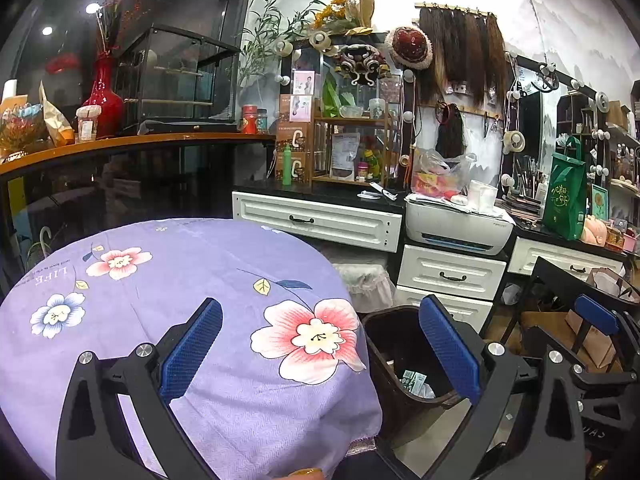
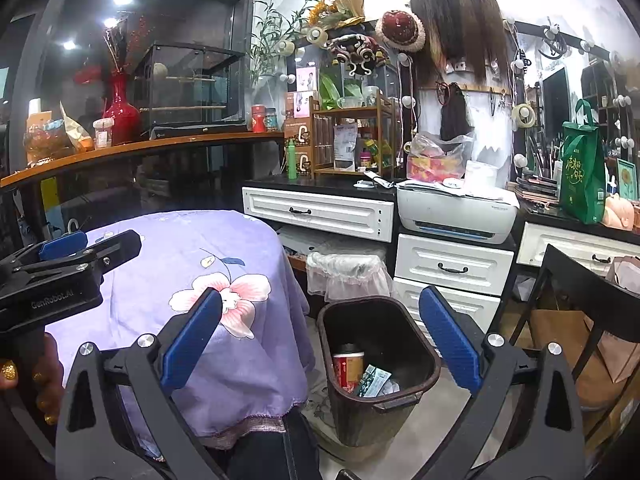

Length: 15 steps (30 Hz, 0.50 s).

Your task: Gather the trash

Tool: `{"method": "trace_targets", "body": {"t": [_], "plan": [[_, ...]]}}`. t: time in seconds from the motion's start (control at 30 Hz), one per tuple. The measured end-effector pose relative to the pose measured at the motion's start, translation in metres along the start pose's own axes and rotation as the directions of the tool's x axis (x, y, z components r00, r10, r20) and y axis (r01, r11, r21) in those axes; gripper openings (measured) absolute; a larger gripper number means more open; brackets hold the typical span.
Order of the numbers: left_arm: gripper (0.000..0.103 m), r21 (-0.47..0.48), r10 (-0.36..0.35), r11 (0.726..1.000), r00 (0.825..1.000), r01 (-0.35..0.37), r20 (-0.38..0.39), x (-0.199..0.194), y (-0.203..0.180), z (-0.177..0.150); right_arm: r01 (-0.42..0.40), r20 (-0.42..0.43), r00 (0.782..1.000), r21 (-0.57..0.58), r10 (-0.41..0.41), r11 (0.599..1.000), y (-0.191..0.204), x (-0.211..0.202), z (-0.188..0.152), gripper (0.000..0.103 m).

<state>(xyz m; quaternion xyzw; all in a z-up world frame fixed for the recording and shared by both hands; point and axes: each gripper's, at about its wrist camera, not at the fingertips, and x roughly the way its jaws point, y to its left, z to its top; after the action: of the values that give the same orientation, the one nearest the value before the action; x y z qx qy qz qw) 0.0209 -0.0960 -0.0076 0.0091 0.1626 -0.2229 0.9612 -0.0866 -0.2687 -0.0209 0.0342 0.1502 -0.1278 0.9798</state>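
Observation:
A dark brown trash bin [image 2: 368, 420] stands on the floor beside the round table with the purple flowered cloth [image 2: 240, 360]. Inside it lie a red paper cup [image 2: 347, 366] and a green-and-white wrapper [image 2: 372, 380]. My right gripper [image 2: 320, 336] hangs open above the table's edge and the bin, holding nothing. My left gripper [image 1: 320, 344] is open too, over the cloth [image 1: 180, 280], with the bin [image 1: 394, 344] and its wrappers [image 1: 414, 382] to its right. In the right wrist view the left gripper [image 2: 108, 242] shows at far left, held by a hand. No trash shows on the cloth.
White drawers [image 2: 320, 216] and a printer [image 2: 456, 216] line the back. A second bin with a frilly white liner [image 2: 352, 276] stands under the counter. A black chair [image 2: 576, 276] with paper bags [image 2: 560, 332] is at the right. A dark trouser leg [image 2: 280, 448] is below.

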Motion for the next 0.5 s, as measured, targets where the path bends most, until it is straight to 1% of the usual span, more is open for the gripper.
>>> {"method": "trace_targets", "body": {"t": [0.5], "plan": [[0.098,0.007,0.005,1.0,1.0,-0.005,0.001,0.0007,-0.0019,-0.0009,-0.002,0.002,1.0,-0.017,0.002,1.0,0.0007,0.0008,-0.0011,0.097]]}}
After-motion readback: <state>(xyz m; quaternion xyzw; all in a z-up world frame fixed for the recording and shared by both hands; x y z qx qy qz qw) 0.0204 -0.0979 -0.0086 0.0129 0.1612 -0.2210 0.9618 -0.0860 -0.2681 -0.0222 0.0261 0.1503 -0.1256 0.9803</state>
